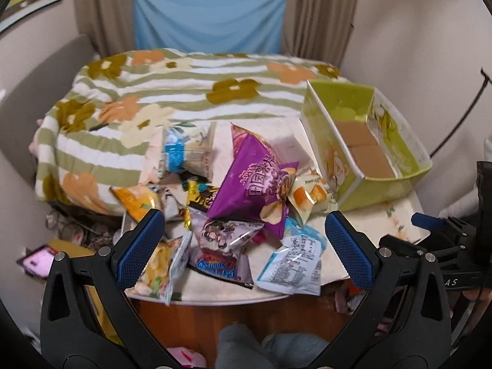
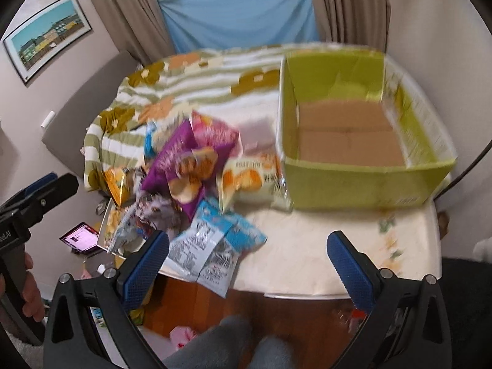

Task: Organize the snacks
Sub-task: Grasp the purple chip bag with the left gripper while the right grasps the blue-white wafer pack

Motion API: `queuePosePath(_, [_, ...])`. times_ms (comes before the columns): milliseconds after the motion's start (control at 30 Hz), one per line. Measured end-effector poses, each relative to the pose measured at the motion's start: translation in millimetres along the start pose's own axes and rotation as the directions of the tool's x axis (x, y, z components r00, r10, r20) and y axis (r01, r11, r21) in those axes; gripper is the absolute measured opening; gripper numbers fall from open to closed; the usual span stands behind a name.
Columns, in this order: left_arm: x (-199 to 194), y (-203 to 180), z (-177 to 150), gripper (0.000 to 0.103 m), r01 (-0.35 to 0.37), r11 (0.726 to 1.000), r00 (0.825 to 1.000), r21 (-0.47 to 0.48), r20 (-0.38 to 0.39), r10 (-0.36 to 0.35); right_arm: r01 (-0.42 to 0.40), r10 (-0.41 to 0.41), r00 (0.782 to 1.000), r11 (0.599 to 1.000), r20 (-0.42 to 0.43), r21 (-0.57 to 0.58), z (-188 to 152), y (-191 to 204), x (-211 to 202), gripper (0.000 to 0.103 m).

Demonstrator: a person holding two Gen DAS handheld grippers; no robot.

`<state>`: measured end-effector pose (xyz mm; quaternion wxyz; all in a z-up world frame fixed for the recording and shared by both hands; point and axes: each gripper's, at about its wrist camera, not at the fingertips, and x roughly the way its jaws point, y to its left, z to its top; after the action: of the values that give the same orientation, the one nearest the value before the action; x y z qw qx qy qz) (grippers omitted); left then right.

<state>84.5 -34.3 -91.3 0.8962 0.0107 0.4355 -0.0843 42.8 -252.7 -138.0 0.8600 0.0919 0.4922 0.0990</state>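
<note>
While both the left gripper (image 1: 244, 247) and right gripper (image 2: 247, 264) hang spread wide and empty over the near table (image 2: 307, 264) edge, the snack pile (image 1: 240, 193) lies left of the green box (image 2: 363, 181), whose long axis runs away toward the bed (image 1: 172, 89)

Right claw (image 2: 247, 264) open, empty; snack pile (image 2: 190, 184) left of green box (image 2: 363, 181).
</note>
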Motion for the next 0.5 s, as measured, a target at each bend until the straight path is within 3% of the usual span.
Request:
queuePosePath(267, [69, 0, 24, 0.103, 0.101, 0.990, 0.990, 0.100, -0.107, -0.090, -0.007, 0.023, 0.991, 0.992, -0.132, 0.124, -15, 4, 50, 0.102])
queuePosePath(500, [128, 0, 33, 0.103, 0.200, 0.972, 0.960, 0.125, -0.223, -0.169, -0.029, 0.081, 0.980, 0.961, -0.180, 0.274, -21, 4, 92, 0.102])
